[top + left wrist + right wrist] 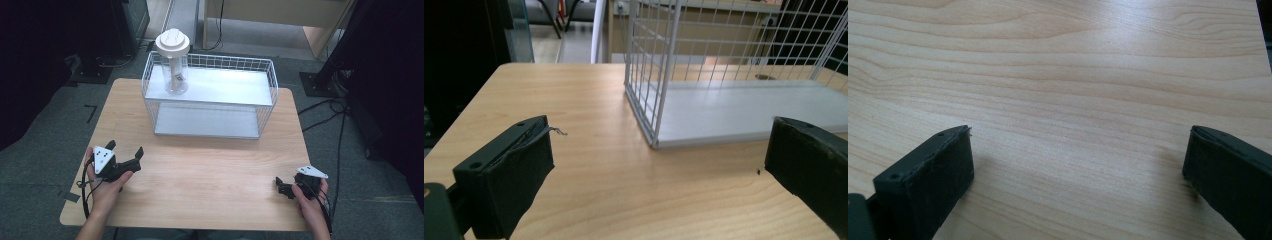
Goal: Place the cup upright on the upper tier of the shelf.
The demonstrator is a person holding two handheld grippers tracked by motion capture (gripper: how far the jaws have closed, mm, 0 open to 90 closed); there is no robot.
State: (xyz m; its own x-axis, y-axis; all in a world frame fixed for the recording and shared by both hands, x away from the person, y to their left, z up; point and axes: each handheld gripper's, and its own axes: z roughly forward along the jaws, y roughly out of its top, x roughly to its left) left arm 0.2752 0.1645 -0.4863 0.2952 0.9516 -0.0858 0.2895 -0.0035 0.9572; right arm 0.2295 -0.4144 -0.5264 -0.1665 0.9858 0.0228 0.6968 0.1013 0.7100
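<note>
From my feed I see a light wooden table (200, 170) standing on grey carpet (45, 165); black cables (325, 107) trail across the floor at its right side. Beyond it stands pale wooden furniture (280, 12); both far sides lie in deep shadow.

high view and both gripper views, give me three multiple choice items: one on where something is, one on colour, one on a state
1. Where does the clear jar stand?
A. inside the wire basket, at its far left corner
B. on the table by the right gripper
C. on the floor

2. What colour is the jar's lid?
A. black
B. white
C. red

3. How do the left gripper jaws stand?
A. shut on the jar
B. shut on nothing
C. open, nothing between them

Answers:
1 A, the high view shows the jar within the basket's walls.
2 B, the lid looks white from above.
3 C, the left gripper view shows bare wood between the jaws.
</note>
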